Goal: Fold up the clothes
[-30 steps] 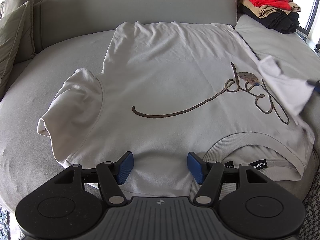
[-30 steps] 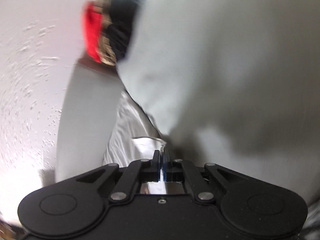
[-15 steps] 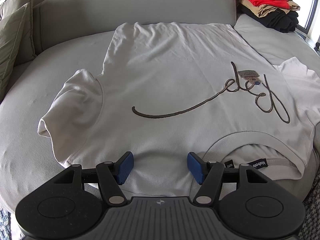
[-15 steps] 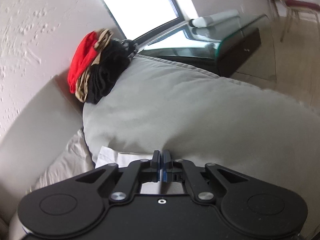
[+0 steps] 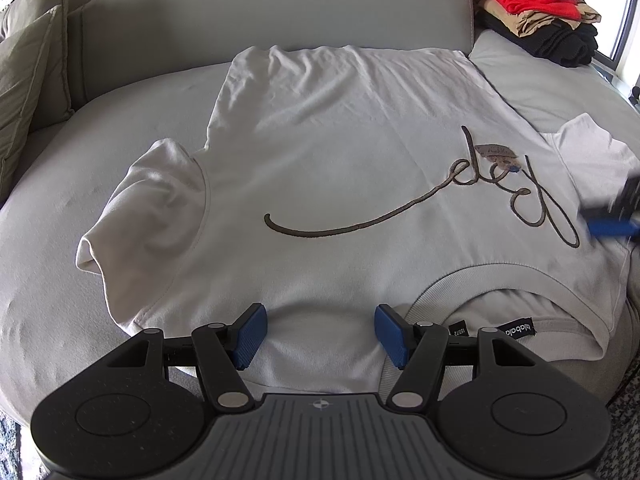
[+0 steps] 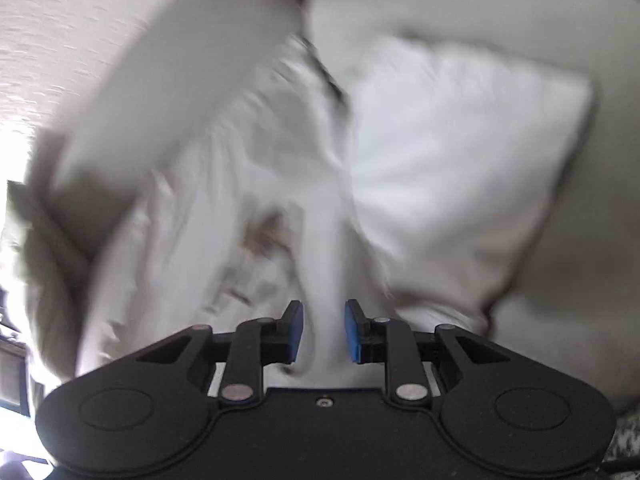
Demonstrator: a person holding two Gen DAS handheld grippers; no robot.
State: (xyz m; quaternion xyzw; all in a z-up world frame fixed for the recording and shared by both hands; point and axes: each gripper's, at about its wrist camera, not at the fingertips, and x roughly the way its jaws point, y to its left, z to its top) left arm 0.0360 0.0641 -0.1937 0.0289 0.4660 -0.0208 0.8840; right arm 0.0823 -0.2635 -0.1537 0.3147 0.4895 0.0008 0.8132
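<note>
A white T-shirt (image 5: 340, 152) with dark script lettering lies flat, front up, on a grey sofa seat (image 5: 52, 208), collar (image 5: 500, 280) toward me at the lower right. My left gripper (image 5: 318, 334) is open and empty, low over the shirt's near shoulder edge. My right gripper (image 6: 322, 332) is open and empty above the shirt's right shoulder; its view is blurred, with the right sleeve (image 6: 460, 152) spread ahead. It also shows as a blurred blue pad at the right edge of the left wrist view (image 5: 612, 226), beside the right sleeve (image 5: 592, 152).
A stack of folded clothes (image 5: 540, 12), red on top, then tan and black, sits at the sofa's back right corner. An olive cushion (image 5: 24, 76) leans at the left. The sofa backrest (image 5: 260, 4) runs behind the shirt.
My right gripper laid the right sleeve out flat, opened and let go of it. It now swings back over the shirt's shoulder. My left gripper has not moved.
</note>
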